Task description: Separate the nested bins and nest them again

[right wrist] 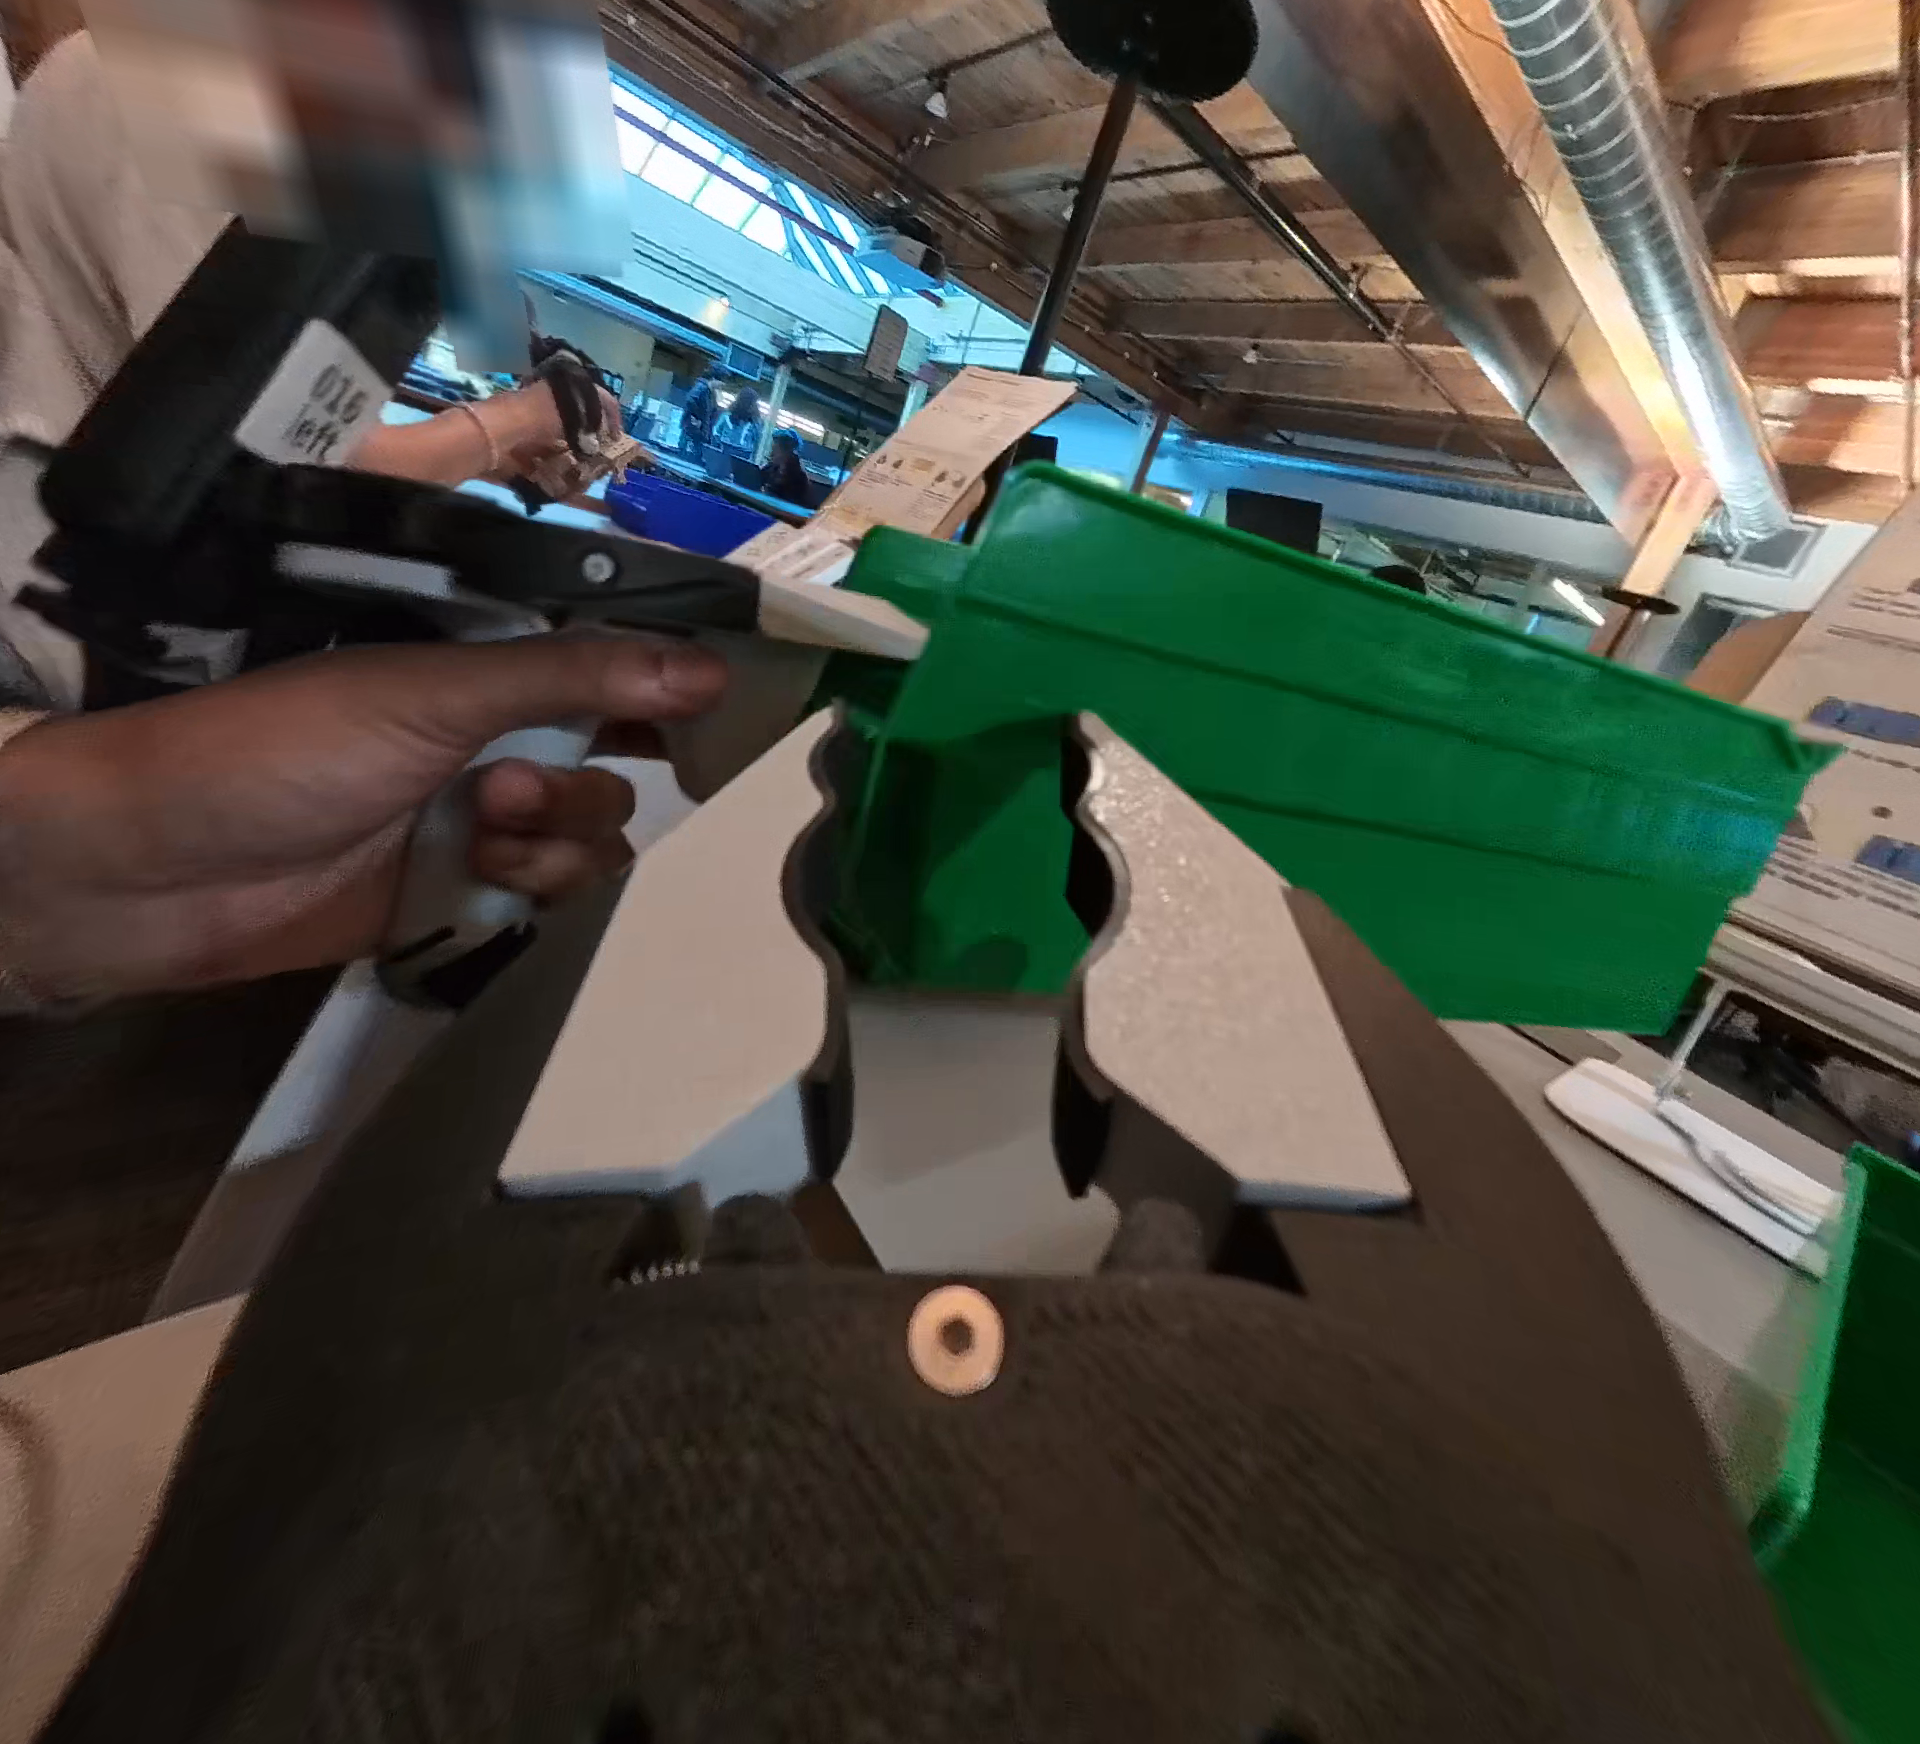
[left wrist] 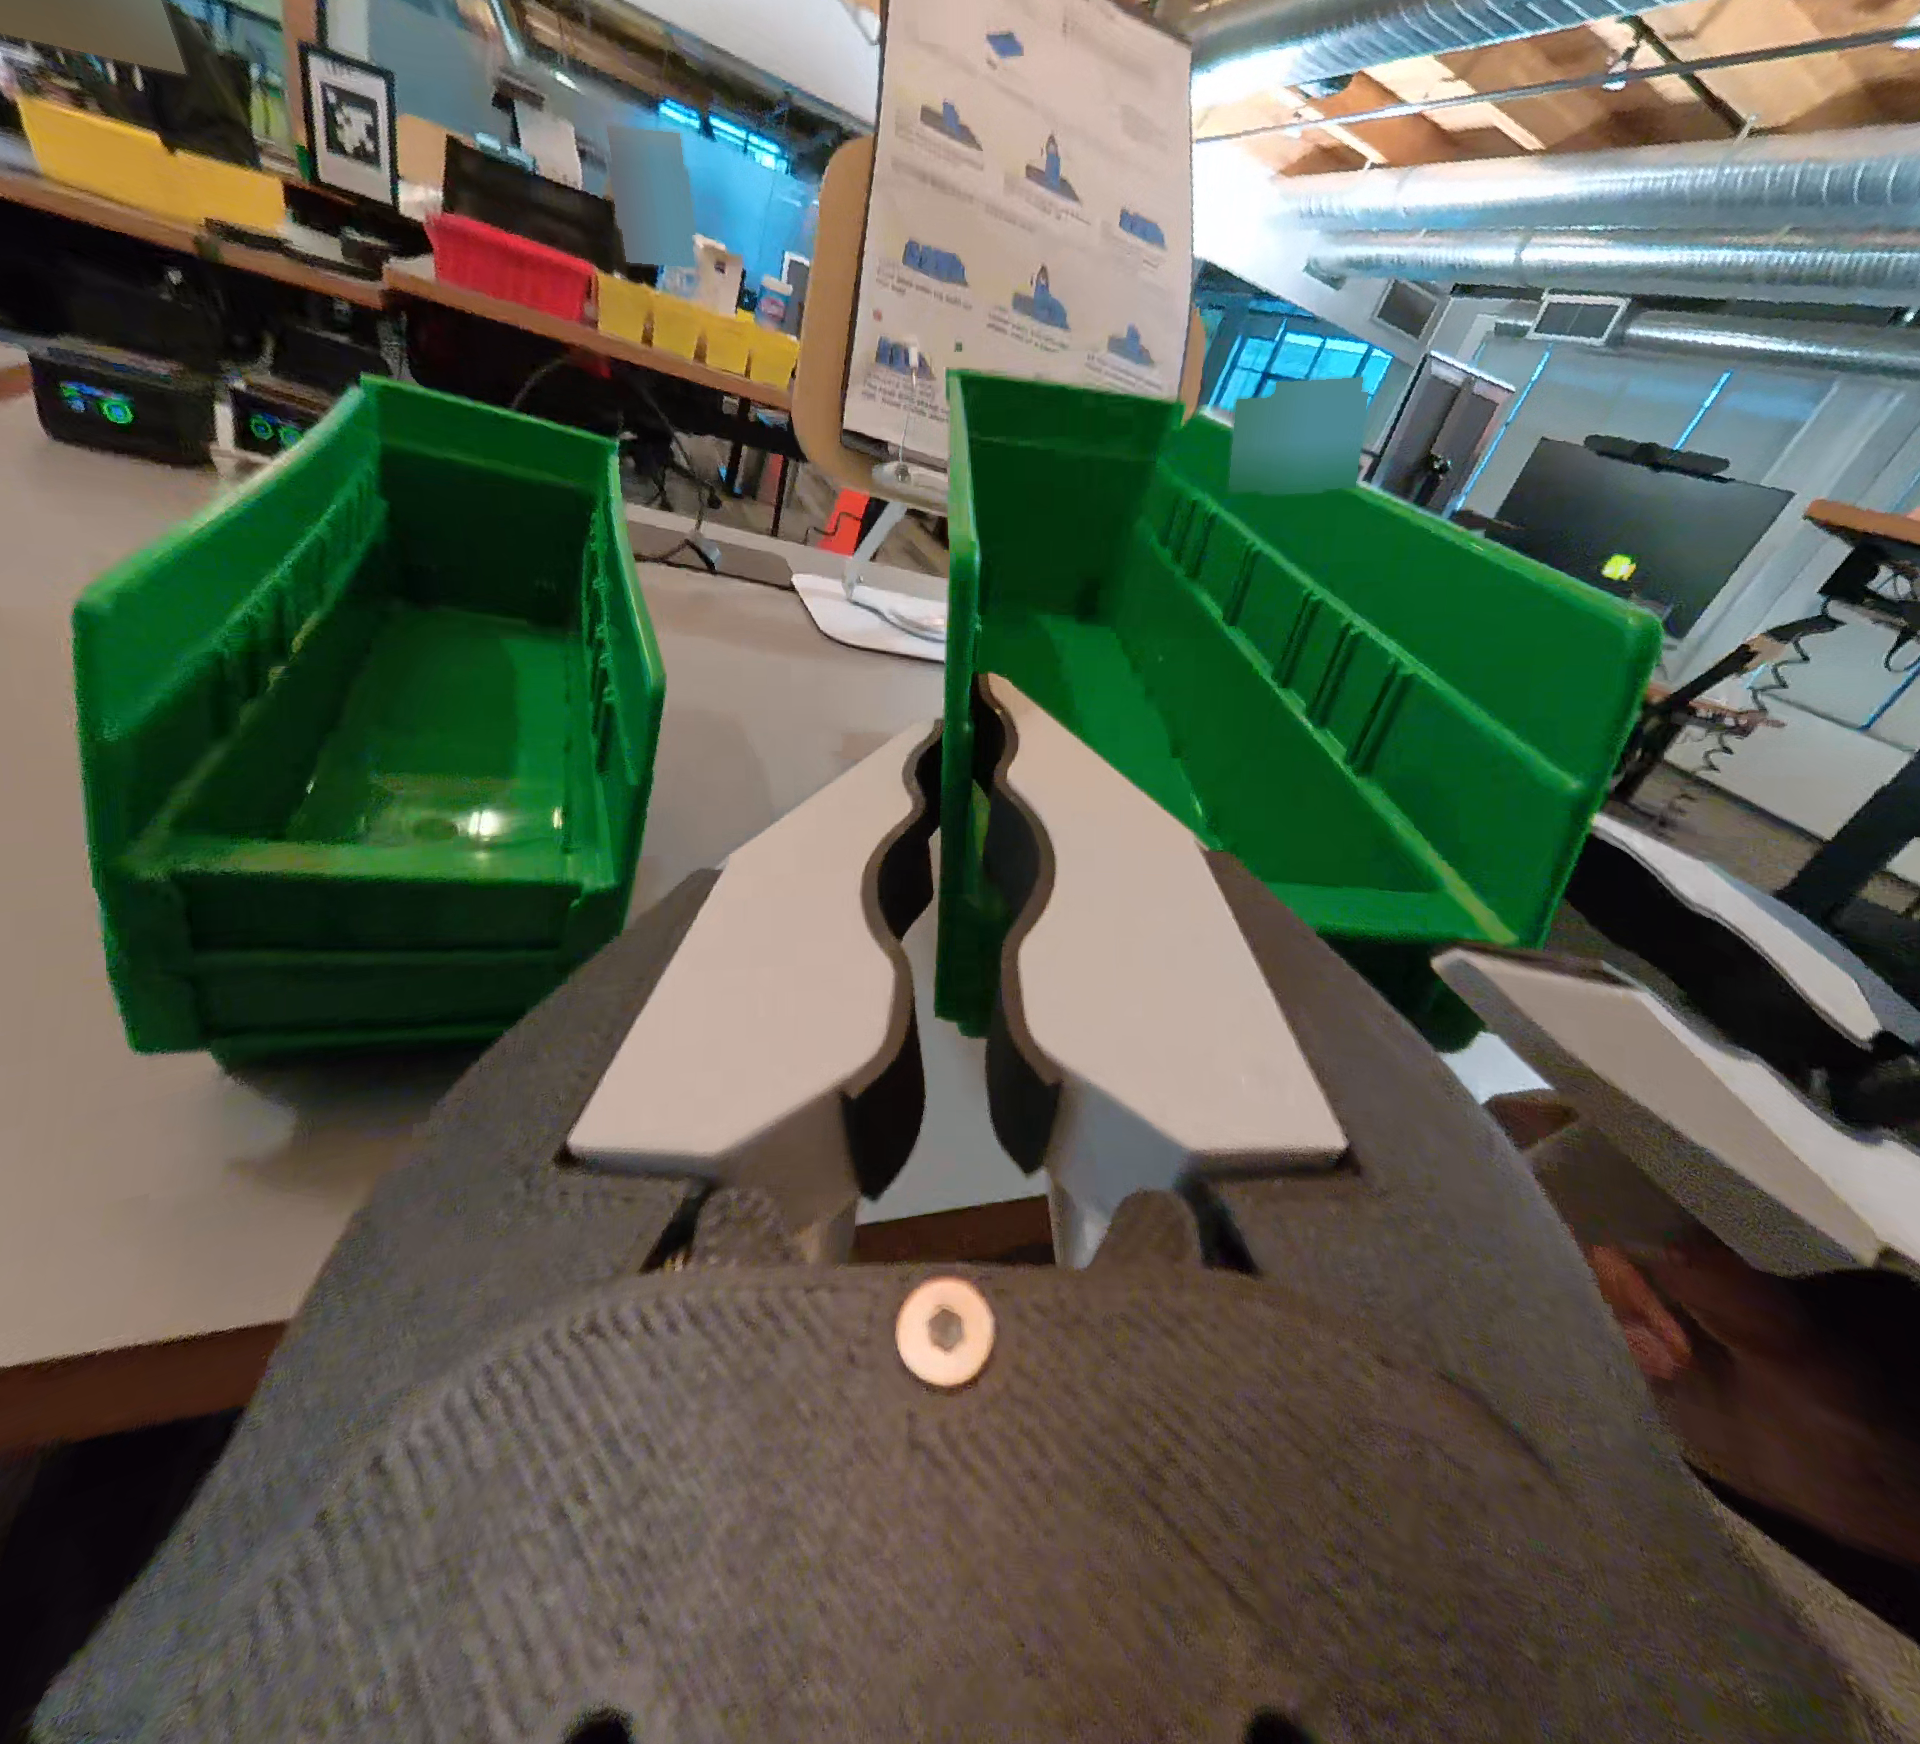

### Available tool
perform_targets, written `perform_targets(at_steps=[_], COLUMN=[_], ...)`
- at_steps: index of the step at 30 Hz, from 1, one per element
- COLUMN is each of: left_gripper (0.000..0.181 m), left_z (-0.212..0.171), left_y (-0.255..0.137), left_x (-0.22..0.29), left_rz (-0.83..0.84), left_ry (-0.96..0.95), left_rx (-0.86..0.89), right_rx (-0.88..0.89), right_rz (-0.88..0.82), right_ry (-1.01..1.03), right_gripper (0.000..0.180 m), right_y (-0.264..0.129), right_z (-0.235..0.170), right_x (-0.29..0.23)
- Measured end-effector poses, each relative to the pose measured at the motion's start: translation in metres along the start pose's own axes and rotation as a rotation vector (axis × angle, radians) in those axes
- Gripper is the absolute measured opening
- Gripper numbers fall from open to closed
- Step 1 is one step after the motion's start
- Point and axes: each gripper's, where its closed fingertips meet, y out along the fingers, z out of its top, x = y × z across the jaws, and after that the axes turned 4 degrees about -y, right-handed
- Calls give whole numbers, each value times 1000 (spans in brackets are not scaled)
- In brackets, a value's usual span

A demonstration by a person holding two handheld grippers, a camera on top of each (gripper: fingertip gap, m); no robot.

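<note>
From the left wrist view there were two lots of green bins. The nested stack [left wrist: 364, 728] sat on the grey desk [left wrist: 208, 1175], well left of the lifted bin [left wrist: 1299, 686]; I counted at least two rims at its front, and the top one was empty inside. The lifted bin was empty too and hung off the desk, tilted. The left gripper [left wrist: 961, 853] had its jaws pinched tight on that bin's near side wall. The right gripper [left wrist: 1662, 1050] showed just right of the lifted bin.

From the right wrist view, the lifted bin [right wrist: 1351, 759] sat between the right gripper's [right wrist: 951, 853] jaws, which were spread wide around its corner; whether they actually gripped it, I couldn't tell. The left gripper [right wrist: 831, 624] clamped its upper edge.
</note>
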Motion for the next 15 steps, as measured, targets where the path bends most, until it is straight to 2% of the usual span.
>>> perform_targets(at_steps=[1,5,8,12,15], left_gripper=[1,1,1,1,1], left_z=[3,19,49,96,114], left_y=[2,8,11,11,14], left_x=[1,-7,-19,-53,-84], left_rz=[3,-1,28,110,185], left_ry=[3,-30,50,122,177], left_rx=[-2,45,113,208,207], right_rx=[1,-33,-75,-137,-169], right_rz=[5,-7,-46,-91,-116], right_ry=[-13,-13,-7,-10,-12], right_gripper=[36,36,33,30,28], right_y=[-3,-12,-21,-32,-39], right_z=[-1,-8,-15,-27,-32], right_x=[0,8,19,29,33])
